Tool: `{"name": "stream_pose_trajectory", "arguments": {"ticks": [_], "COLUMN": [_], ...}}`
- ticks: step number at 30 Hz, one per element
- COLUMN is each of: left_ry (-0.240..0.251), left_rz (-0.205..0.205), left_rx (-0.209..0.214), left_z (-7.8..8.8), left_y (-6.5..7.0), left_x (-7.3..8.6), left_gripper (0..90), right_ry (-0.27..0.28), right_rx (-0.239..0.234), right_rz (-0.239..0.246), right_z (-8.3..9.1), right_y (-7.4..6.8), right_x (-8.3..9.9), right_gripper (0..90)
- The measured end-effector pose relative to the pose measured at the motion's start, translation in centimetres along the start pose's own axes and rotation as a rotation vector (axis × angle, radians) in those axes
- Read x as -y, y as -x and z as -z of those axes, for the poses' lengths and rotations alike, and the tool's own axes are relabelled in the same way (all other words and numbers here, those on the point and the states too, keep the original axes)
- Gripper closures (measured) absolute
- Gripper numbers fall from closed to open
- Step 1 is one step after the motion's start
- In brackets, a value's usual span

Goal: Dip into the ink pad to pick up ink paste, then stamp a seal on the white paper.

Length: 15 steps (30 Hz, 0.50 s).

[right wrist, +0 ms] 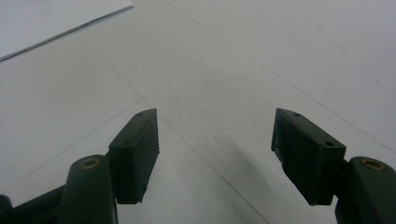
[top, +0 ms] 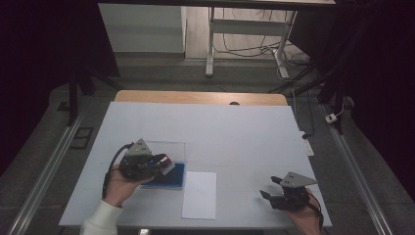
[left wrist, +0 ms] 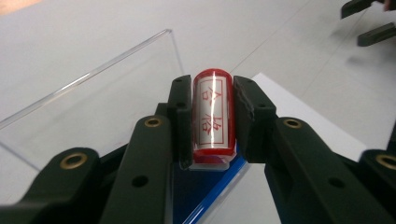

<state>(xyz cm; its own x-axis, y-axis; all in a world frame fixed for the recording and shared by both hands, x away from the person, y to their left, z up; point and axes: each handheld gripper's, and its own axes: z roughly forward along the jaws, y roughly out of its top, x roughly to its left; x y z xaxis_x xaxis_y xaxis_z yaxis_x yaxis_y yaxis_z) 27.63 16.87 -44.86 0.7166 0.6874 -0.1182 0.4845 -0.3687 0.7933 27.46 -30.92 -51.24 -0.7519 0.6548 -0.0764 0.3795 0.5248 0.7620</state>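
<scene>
stamp (left wrist: 213, 114), red cylinder with white label and red characters, clamped between the pads of the left gripper (left wrist: 212, 116), above a blue ink pad (top: 172, 175) beside a clear lid (left wrist: 93, 107) and white paper (top: 199, 195); right gripper (right wrist: 215, 154) jaws wide, holding nothing.

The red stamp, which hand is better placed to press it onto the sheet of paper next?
Left. The left gripper already clamps the red stamp over the blue ink pad, right beside the paper. The right gripper is open, holding nothing, farther off.
</scene>
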Motion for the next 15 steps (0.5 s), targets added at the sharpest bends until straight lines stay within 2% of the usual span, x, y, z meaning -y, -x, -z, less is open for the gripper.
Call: {"name": "stream_pose_trajectory", "arguments": {"ticks": [4,15], "left_ry": [0.025,0.017], "left_rz": [-0.001,-0.061], "left_rx": [0.024,0.045], "left_z": [0.0,-0.7], "left_y": [0.6,2.4], "left_x": [-0.3,-1.2], "left_gripper": [69.9,69.8], "right_ry": [-0.005,-0.002], "right_rx": [-0.002,-0.003], "right_rz": [0.008,0.006], "right_z": [-0.2,-0.1], "right_y": [-0.1,-0.1], "right_x": [-0.1,0.0], "right_gripper": [31.9,32.0]}}
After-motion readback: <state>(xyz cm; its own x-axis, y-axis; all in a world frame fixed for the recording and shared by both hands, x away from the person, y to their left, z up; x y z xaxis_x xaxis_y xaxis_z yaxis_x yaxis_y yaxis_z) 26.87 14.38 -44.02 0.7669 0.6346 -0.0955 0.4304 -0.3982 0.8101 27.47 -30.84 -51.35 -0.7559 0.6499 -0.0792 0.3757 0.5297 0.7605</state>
